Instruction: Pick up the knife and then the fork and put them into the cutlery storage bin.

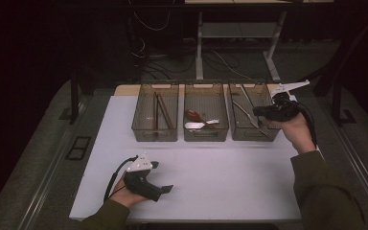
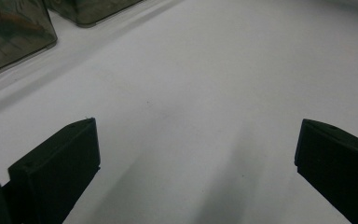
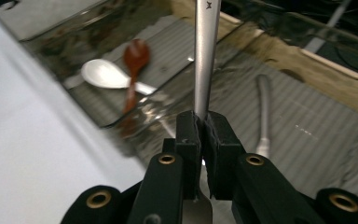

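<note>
Here the right gripper [image 3: 200, 135], fingers clamped on a utensil [image 3: 206, 51], hovers over the bin [image 1: 249, 135]; the thin grip may slip. Left gripper [image 2: 196, 154] fingers apart.

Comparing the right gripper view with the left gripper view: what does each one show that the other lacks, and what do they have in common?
Right gripper view alone: the right gripper shut on a metal utensil handle, over the right bin, with another metal utensil lying inside, and a white spoon and red spoon in the middle bin.

Left gripper view alone: the left gripper, its jaws wide apart with nothing between them.

Shared: the white table and see-through bins at its far side.
</note>
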`<state>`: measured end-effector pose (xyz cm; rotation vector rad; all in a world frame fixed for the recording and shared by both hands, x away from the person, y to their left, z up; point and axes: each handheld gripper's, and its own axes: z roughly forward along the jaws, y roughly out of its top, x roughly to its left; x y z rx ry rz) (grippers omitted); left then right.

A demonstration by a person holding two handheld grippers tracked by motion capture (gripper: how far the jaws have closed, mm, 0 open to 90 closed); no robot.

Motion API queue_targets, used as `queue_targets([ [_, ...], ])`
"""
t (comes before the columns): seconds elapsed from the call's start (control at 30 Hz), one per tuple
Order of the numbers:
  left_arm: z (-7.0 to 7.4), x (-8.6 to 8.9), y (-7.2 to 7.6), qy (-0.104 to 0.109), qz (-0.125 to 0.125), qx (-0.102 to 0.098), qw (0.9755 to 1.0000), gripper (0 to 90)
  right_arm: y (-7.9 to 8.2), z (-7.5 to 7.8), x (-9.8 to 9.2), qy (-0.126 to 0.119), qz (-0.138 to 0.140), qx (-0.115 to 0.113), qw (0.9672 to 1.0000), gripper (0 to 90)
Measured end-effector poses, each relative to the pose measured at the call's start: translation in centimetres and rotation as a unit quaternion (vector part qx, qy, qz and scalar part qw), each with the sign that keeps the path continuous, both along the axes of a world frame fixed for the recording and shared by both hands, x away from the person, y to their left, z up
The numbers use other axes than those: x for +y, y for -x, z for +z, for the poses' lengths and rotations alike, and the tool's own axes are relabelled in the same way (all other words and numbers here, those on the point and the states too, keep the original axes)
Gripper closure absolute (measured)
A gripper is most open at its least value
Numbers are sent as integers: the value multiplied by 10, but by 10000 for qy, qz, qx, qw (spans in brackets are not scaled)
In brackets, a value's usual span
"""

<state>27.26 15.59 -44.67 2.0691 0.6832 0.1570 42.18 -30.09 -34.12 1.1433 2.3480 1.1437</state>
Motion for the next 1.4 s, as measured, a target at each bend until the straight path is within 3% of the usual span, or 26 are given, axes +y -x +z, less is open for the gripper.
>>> queue_targets([
  [0.17, 0, -1, 1, -23, -16, -14, 10000, 0, -15, -5, -8, 12, -183, -9, 9998, 841],
  [0.47, -1, -1, 0, -42, -27, 3, 10000, 0, -40, -28, -17, -3, -277, -57, 9996, 841],
  [0.77, -1, -1, 1, -38, -37, 6, 10000, 0, -54, -51, -18, 414, -332, 502, 9973, 840],
  [0.87, -1, -1, 1, -28, -42, 2, 10000, 0, -54, -55, -18, 590, -365, 616, 9957, 809],
  [0.93, 0, -1, 1, -21, -44, -3, 10000, 0, -51, -52, -19, 447, -415, 539, 9967, 712],
  [1.13, 0, -1, 2, -44, -67, -11, 10000, 0, -38, -45, -28, 143, -520, 387, 9978, 535],
  [1.4, 0, 0, 2, -40, -83, 35, 10000, 0, -11, -43, -32, -39, -433, 182, 9989, 421],
])
